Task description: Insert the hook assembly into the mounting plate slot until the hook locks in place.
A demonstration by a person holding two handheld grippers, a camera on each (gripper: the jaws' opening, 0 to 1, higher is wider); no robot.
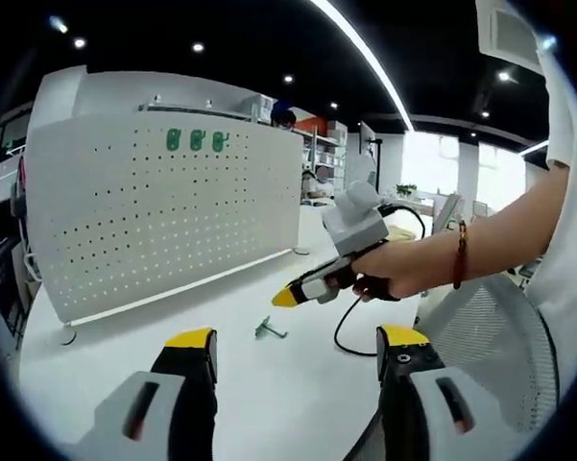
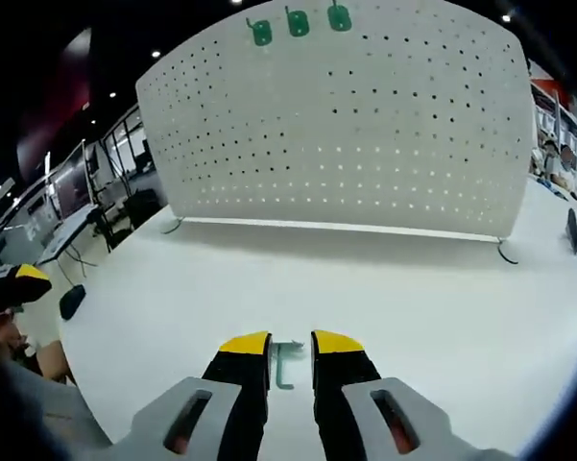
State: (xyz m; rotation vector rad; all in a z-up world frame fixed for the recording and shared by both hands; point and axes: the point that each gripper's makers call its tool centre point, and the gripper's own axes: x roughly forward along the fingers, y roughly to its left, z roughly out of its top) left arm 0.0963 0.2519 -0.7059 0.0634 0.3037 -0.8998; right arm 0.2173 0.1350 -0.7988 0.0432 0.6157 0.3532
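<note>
Meanwhile both tools open, empty; hook [image 2: 286, 365] apparently between right tool [image 2: 290, 348] tips; pegboard [image 2: 346, 125] well apart.

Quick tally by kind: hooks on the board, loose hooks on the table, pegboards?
Green hooks on the pegboard: 3
Loose grey hook on the table: 1
White pegboard: 1
Total: 5
</note>
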